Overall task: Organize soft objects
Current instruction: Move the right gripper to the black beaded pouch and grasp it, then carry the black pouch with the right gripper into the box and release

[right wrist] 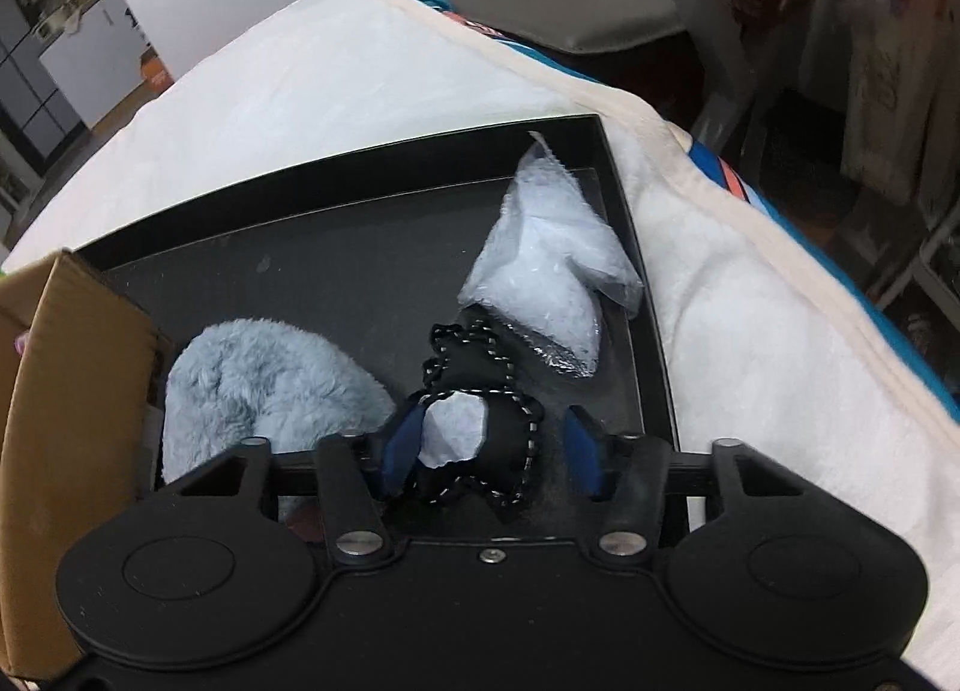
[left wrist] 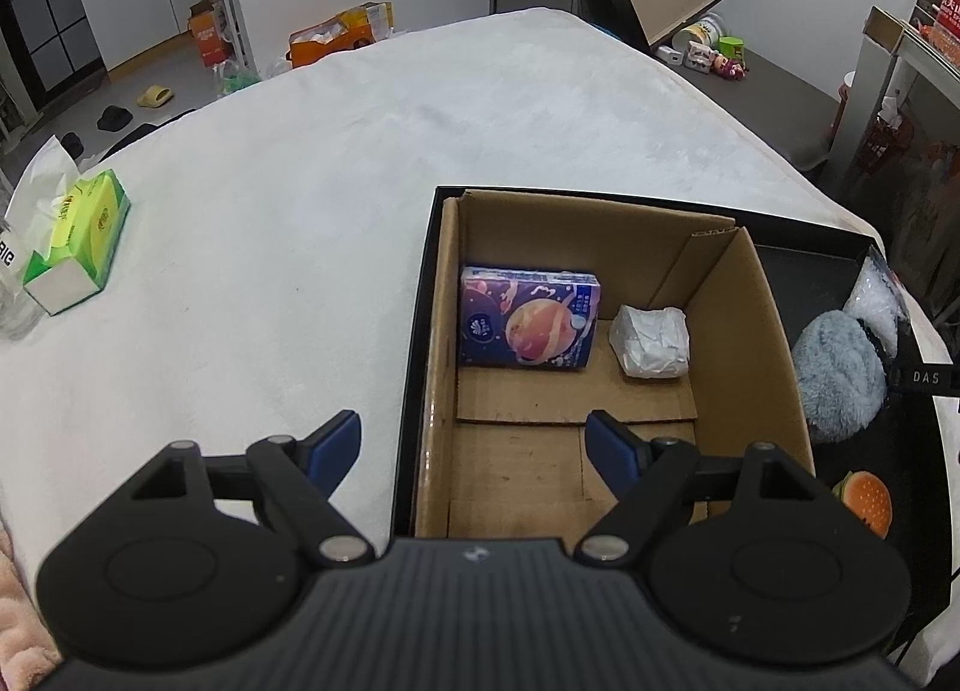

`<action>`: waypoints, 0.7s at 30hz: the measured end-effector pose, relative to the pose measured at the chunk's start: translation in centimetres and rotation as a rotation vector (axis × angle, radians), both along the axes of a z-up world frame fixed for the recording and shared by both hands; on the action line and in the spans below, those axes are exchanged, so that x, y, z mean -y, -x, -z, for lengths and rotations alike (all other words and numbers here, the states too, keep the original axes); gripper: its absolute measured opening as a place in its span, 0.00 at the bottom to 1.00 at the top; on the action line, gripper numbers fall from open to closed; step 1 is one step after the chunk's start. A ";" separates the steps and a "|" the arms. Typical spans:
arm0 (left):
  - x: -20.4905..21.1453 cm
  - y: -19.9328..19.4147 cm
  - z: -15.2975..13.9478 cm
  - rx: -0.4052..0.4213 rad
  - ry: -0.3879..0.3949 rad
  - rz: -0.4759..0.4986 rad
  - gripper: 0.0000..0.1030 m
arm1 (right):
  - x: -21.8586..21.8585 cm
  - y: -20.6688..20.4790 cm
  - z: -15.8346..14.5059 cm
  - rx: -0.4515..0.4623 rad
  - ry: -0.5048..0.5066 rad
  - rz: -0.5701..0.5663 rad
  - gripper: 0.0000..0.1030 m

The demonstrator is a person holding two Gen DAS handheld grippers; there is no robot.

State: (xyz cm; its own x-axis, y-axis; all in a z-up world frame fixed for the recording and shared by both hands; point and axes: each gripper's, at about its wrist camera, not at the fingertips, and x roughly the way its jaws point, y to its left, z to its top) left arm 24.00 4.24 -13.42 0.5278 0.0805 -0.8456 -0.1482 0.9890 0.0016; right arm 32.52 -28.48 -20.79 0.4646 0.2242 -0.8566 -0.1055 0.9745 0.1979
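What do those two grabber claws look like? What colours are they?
Both look alike. The left gripper and the right gripper have matte black plastic bodies with two round black discs, silver rivets on black linkage bars, and blue padded fingertips. The left body is ribbed, with a small pale logo.

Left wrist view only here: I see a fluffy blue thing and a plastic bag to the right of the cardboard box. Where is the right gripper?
Observer: The right gripper is open, its fingers either side of a black corded pouch in the black tray.
Operator: Is it gripping the pouch?
Observer: Not clamped; one finger stands clear of it.
Operator: And the bag?
Observer: The clear plastic bag leans into the tray's far right corner and holds white material.
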 end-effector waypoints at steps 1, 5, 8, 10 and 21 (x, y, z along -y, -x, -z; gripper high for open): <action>0.0 0.0 0.0 0.000 -0.001 0.001 0.78 | 0.0 0.0 -0.1 -0.009 -0.007 -0.003 0.33; 0.1 0.0 0.0 0.004 -0.001 0.004 0.78 | 0.1 0.1 -0.8 0.001 -0.009 -0.009 0.30; 0.0 0.2 -0.1 0.008 0.000 0.006 0.78 | 0.2 0.2 -1.5 0.010 -0.011 -0.006 0.30; 0.0 0.3 -0.1 0.011 0.004 0.006 0.78 | 0.2 0.3 -2.0 0.017 -0.013 -0.003 0.30; -0.5 1.2 -0.7 0.030 0.037 0.005 0.78 | -0.9 0.7 -5.5 0.080 -0.048 -0.017 0.30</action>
